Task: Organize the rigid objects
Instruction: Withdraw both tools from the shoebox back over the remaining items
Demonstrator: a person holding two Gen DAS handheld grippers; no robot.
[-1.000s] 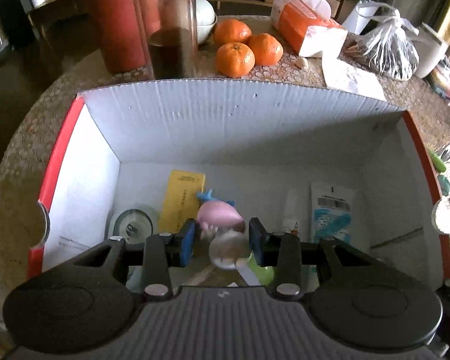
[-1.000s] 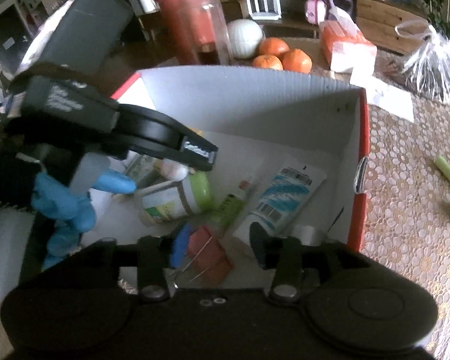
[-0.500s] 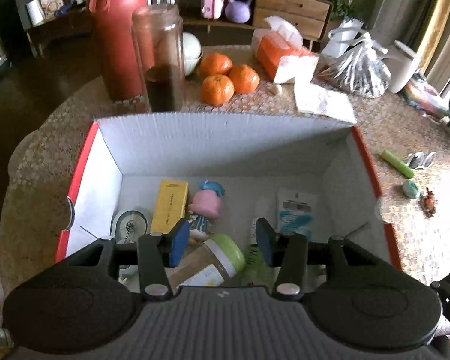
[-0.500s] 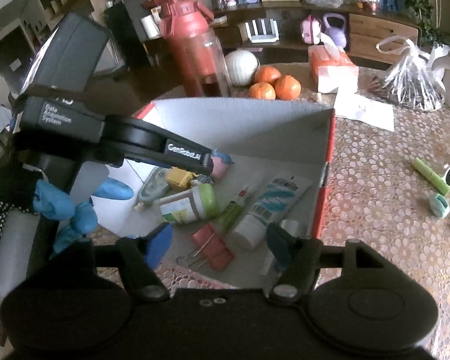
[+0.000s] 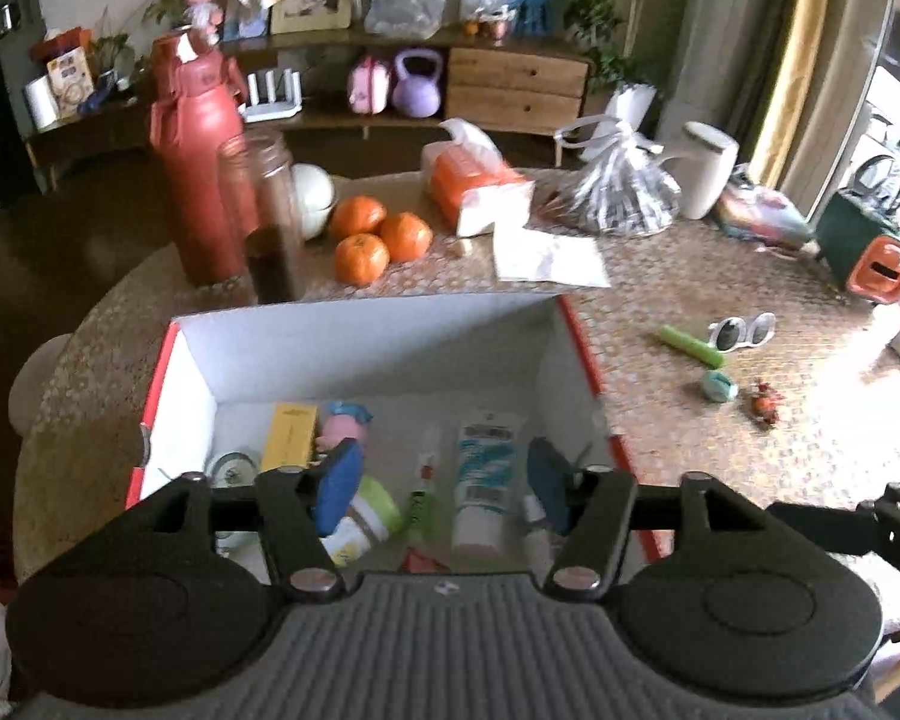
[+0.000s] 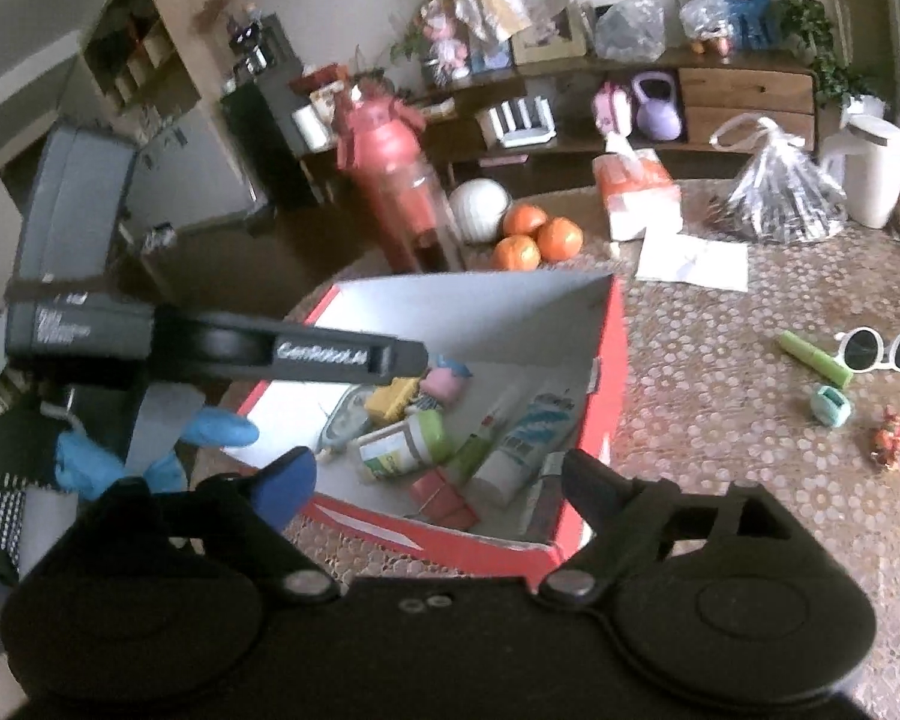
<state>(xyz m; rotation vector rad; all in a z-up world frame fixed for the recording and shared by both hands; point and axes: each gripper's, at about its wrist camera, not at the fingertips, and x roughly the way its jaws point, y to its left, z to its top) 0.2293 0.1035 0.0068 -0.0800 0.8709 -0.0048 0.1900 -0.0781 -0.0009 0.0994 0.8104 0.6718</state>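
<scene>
Dim interior, blown-out daylight at right, fisheye-curved edges, soft motion blur throughout

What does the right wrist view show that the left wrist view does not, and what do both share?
Only the right wrist view shows the left gripper's body from outside and a blue-gloved hand. Only the left wrist view shows the orange and dark box at the table's far right. Both show the red-edged box, the oranges, the green tube and the white sunglasses.
</scene>
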